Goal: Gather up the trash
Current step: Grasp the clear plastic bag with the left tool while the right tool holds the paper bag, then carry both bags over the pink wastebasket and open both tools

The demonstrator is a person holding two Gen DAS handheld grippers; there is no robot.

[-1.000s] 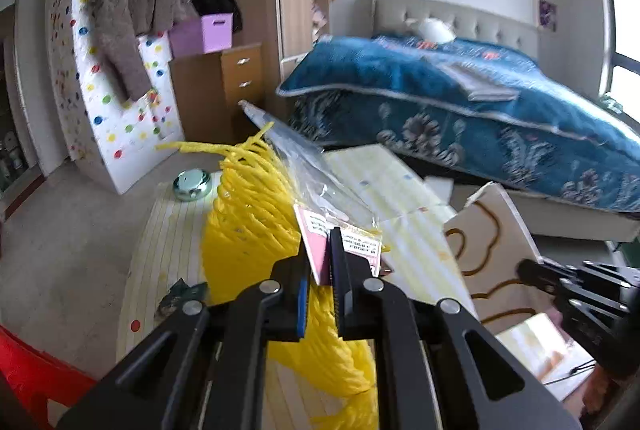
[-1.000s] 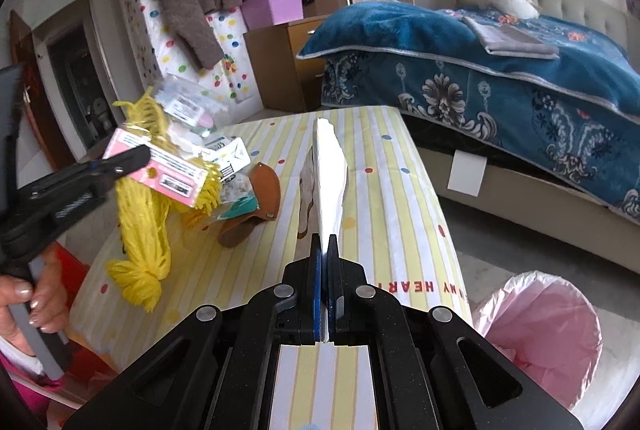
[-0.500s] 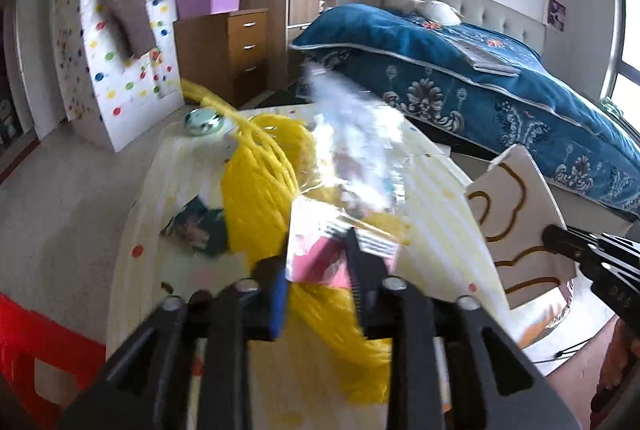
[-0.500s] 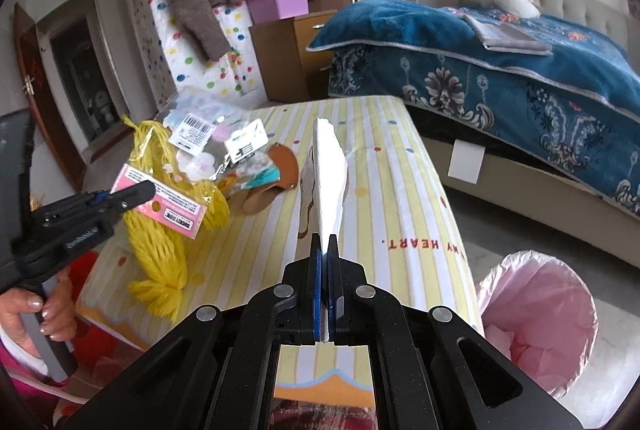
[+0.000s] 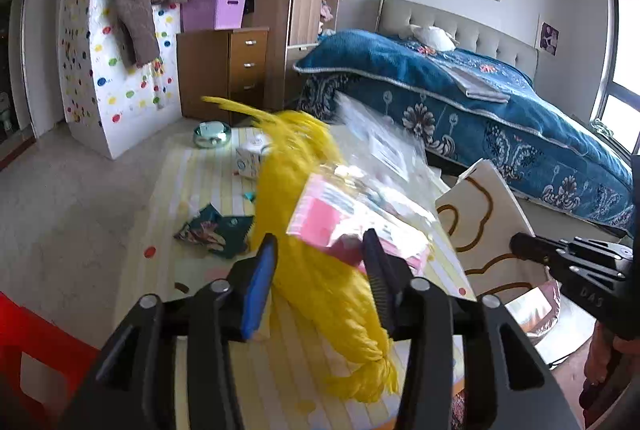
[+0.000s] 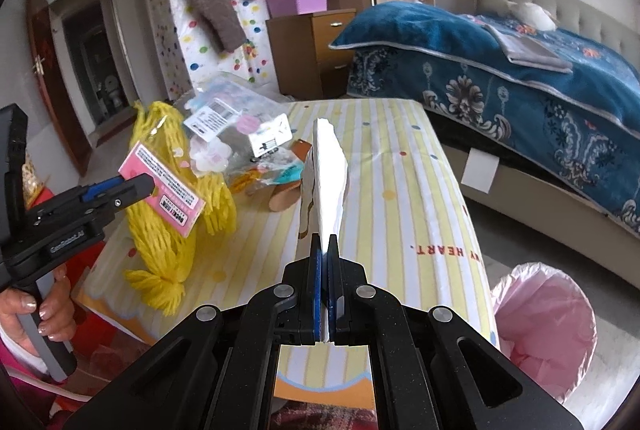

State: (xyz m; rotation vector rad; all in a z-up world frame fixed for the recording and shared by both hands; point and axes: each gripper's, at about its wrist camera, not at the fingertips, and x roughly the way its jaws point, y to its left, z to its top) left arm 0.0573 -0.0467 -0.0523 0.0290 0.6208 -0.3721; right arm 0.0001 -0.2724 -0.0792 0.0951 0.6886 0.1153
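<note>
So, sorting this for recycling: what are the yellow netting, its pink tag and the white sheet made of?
Yellow netting: looks like soft foam or plastic mesh, matte, open weave, bunched ends. Pink tag: seemingly glossy printed card or film with a barcode. White sheet: probably thin card, matte; it stands stiff, edge-on in the right gripper.

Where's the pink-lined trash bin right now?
In the right wrist view, the pink-lined trash bin sits on the floor at lower right, just off the striped table and in front of the bed.

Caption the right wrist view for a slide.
Right hand-held gripper shut on white card above striped table, pink-lined bin nearby.
</note>
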